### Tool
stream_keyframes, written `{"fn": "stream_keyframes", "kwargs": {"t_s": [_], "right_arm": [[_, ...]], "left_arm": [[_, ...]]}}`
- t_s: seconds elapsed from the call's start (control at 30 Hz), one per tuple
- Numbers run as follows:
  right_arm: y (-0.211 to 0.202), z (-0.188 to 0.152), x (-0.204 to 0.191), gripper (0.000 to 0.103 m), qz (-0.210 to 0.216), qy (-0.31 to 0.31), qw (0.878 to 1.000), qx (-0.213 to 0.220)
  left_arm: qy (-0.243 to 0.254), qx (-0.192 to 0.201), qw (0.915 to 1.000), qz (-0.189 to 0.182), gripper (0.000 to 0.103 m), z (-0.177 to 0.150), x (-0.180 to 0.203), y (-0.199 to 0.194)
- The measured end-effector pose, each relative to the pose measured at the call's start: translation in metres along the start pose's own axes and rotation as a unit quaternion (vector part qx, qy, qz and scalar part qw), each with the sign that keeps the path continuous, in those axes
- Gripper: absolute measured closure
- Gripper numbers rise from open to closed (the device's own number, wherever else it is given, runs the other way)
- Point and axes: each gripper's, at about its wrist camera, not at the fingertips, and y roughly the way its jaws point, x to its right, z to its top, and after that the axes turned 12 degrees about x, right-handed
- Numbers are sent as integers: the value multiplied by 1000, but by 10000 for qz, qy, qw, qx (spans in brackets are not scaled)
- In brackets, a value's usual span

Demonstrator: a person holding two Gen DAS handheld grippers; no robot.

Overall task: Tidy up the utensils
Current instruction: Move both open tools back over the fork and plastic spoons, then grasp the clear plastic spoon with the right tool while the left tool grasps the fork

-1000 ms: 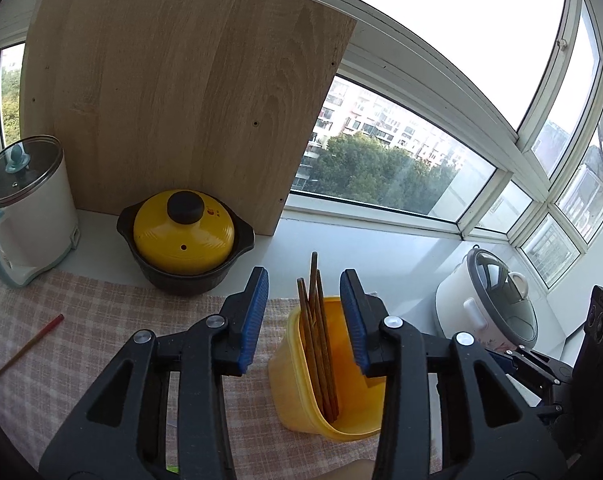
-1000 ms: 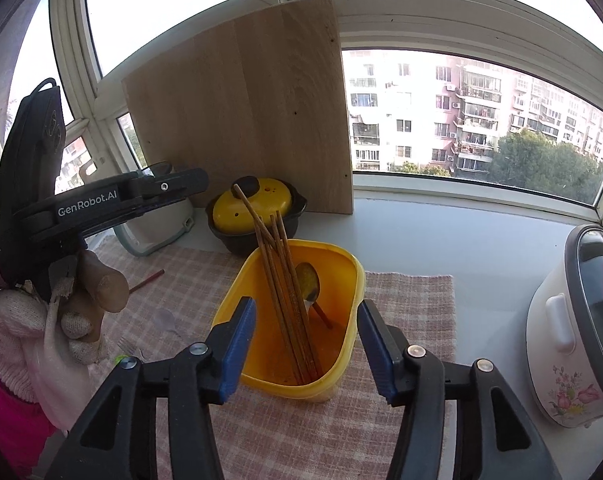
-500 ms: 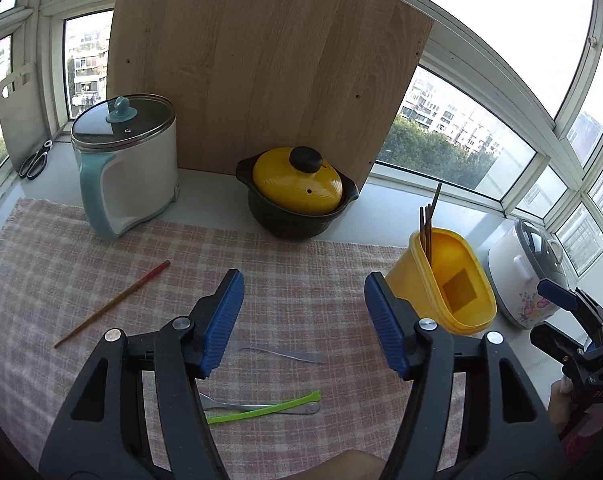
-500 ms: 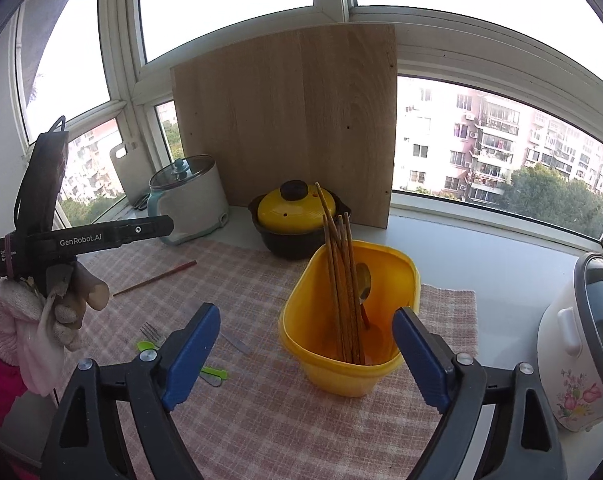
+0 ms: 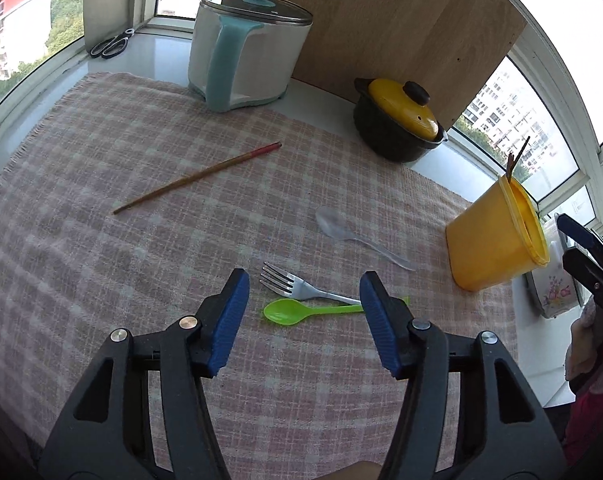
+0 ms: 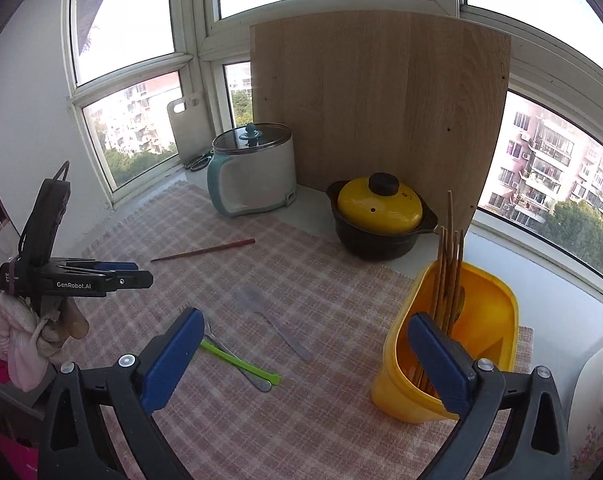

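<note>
A green plastic spoon (image 5: 301, 311) and a metal fork (image 5: 297, 285) lie together on the checked cloth, just ahead of my open, empty left gripper (image 5: 304, 292). A clear plastic spoon (image 5: 355, 235) lies further on, and a red-tipped chopstick (image 5: 199, 176) to the left. The yellow utensil bin (image 5: 495, 236) stands at the right with several chopsticks (image 6: 447, 280) upright in it. My right gripper (image 6: 305, 340) is open and empty, above the cloth beside the bin (image 6: 481, 344). It sees the green spoon (image 6: 241, 362), the clear spoon (image 6: 269, 320) and the left gripper (image 6: 101, 276).
A white and teal cooker (image 5: 249, 44) and a black pot with yellow lid (image 5: 399, 120) stand at the back before a wooden board (image 5: 381, 20). Scissors (image 5: 109, 44) lie on the sill. A flowered white appliance (image 6: 597, 408) stands right of the bin.
My left gripper has swung left and down from above the bin to over the fork and green spoon. My right gripper has drawn back from the bin and opened wider.
</note>
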Motion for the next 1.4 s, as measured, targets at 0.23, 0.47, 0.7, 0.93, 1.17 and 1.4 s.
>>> {"fn": "stream_keyframes", "kwargs": {"t_s": [0.23,0.47,0.7,0.93,1.17,1.4], "right_arm": [[48,-8,-26,10,443,-304,9965,-639],[99,-21,-38,22,585,-452,9884,-1329],[140,-30,-38,34,562,-468,9811,-1790],[175,-36,-36,43,535,-511,9744,-2123],[203,-42,-47,46,579,-763,9665,-2380],[226,-52,-48,56,497,-842,9600,-2624]], "left_arm": [[-404,-410,9982,-162,55,-31,-13,14],[-710,-666,9951,-152,62,-41,-25,36],[-1054,-639,9923,-133,75,-28,-42,62],[-1241,-768,9889,-279,86,-21,-50,85],[-1126,-817,9897,-336,95,-16,-48,97],[-924,-814,9917,-373,98,-4,-43,111]]}}
